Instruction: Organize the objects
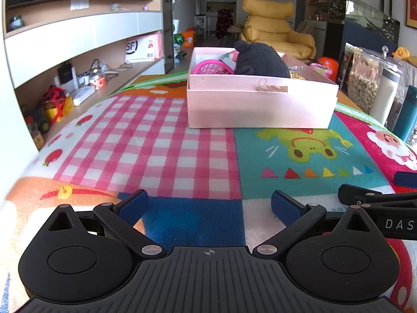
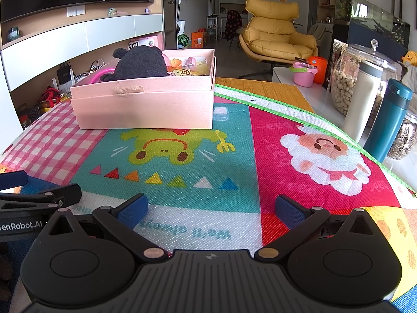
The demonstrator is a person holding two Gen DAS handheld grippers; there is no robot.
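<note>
A pink box (image 1: pixel 260 104) (image 2: pixel 146 107) stands on the colourful mat (image 1: pixel 161 140) (image 2: pixel 234 161), well ahead of both grippers. Inside it lie a dark plush toy (image 1: pixel 260 58) (image 2: pixel 142 62), a pink plastic basket (image 1: pixel 212 67) and several small toys (image 2: pixel 187 69). My left gripper (image 1: pixel 209 204) hangs open low over the mat's near edge, nothing between its blue pads. My right gripper (image 2: pixel 211 208) is open too, empty, beside the left one. Each shows at the other's frame edge: the right gripper (image 1: pixel 378 203) and the left gripper (image 2: pixel 39 198).
Right of the mat stand a glass jar of nuts (image 2: pixel 359 80), a white bottle (image 2: pixel 365 99) and a teal flask (image 2: pixel 391 120). A pink bucket (image 2: pixel 305 73) sits on a low table behind. Shelves (image 1: pixel 78 78) run along the left; a yellow armchair (image 2: pixel 276 34) is beyond.
</note>
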